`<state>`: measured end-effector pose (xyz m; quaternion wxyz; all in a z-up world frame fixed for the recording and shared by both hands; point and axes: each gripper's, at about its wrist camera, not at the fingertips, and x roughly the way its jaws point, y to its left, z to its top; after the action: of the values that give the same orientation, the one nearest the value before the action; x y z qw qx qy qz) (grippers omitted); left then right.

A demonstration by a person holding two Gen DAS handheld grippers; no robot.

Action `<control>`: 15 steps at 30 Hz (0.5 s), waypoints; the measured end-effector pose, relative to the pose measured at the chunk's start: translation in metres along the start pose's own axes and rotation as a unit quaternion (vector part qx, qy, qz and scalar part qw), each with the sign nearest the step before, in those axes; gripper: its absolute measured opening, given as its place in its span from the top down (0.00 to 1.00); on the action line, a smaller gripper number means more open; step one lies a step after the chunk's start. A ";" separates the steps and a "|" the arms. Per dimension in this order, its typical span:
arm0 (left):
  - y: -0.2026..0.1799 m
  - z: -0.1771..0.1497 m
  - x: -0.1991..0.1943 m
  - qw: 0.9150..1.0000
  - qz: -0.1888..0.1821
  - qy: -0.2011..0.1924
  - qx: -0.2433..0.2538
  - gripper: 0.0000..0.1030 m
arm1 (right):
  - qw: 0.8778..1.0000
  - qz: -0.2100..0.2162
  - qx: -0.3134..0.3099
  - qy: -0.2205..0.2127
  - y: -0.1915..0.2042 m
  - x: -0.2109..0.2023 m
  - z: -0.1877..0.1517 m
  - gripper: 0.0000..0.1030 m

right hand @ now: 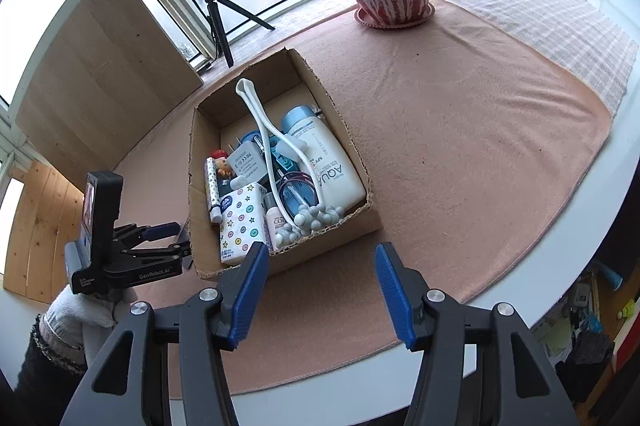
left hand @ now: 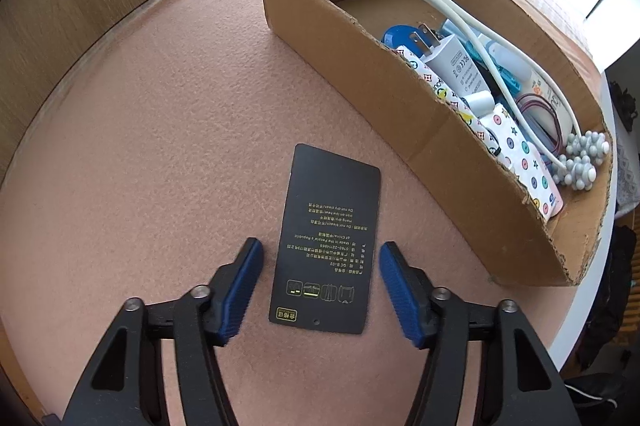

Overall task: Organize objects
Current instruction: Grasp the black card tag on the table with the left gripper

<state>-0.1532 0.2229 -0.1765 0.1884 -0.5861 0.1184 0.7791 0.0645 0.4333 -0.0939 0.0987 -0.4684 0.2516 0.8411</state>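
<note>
Your left gripper (left hand: 320,258), fingers wide, straddles the flat black card (left hand: 328,242) lying on the pink mat (left hand: 160,146) beside the filled cardboard box (left hand: 420,122), presumably its destination, while your right gripper (right hand: 322,266) hovers wide and empty.

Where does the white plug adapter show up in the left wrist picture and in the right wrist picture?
Left wrist: the white plug adapter lies upper right, inside the cardboard box, prongs pointing up-left.
Right wrist: the adapter lies left of centre in the box.
Shared landmark: the long white massager running across the box.
</note>
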 end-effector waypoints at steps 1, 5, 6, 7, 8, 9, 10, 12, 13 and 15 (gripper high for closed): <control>0.001 0.001 -0.001 1.000 -0.001 0.000 -0.001 0.47 | 1.000 0.001 0.001 0.001 0.000 0.000 0.000 0.50; -0.002 -0.002 -0.001 1.000 0.000 -0.002 -0.002 0.48 | 1.000 0.002 -0.001 0.001 0.002 0.000 0.000 0.50; -0.002 -0.002 -0.001 1.000 0.000 -0.003 -0.002 0.48 | 1.000 0.002 -0.002 0.000 0.002 0.000 0.000 0.50; -0.001 -0.003 -0.001 1.000 0.000 -0.003 -0.004 0.48 | 1.000 0.002 -0.003 0.001 0.003 0.000 0.001 0.50; -0.004 -0.006 -0.004 1.000 -0.001 -0.004 -0.009 0.48 | 1.000 0.003 -0.004 0.001 0.003 0.000 0.001 0.50; -0.003 -0.008 -0.005 1.000 -0.003 -0.004 -0.013 0.48 | 1.000 0.002 -0.004 0.000 0.004 0.000 0.001 0.50; -0.002 -0.009 -0.006 1.000 -0.007 -0.004 -0.020 0.48 | 1.000 0.002 -0.005 0.000 0.004 0.001 0.001 0.50; 0.003 -0.009 -0.009 0.999 -0.011 -0.007 -0.037 0.48 | 1.000 0.003 -0.005 0.001 0.004 0.001 0.001 0.50; 0.004 -0.010 -0.012 0.999 -0.012 -0.010 -0.044 0.48 | 1.000 0.003 -0.006 0.001 0.004 0.001 0.002 0.50; 0.007 -0.010 -0.019 0.998 -0.010 -0.019 -0.057 0.48 | 1.000 0.002 -0.006 0.000 0.003 0.000 0.001 0.50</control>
<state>-0.1429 0.2095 -0.1619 0.1644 -0.5823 0.0648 0.7936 0.0621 0.4315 -0.0925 0.0941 -0.4683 0.2471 0.8431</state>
